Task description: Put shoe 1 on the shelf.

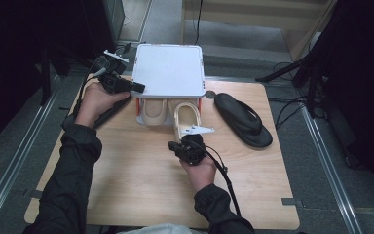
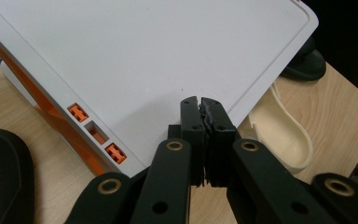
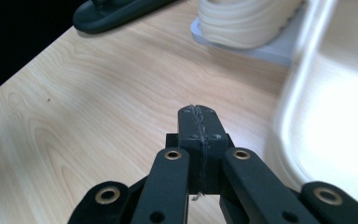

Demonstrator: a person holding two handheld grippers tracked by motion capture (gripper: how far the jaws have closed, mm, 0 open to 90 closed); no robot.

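Cream slipper [image 1: 187, 118], smooth and rounded, beside shut right gripper [image 1: 177, 145].

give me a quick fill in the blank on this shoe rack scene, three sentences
1. The sandal lying on the table right of the white rack is ____ in colour.
2. The jaws of the left gripper are ____ over the rack's lid.
3. The slippers on the rack's lower shelf are ____ in colour.

Missing words: black; shut; cream
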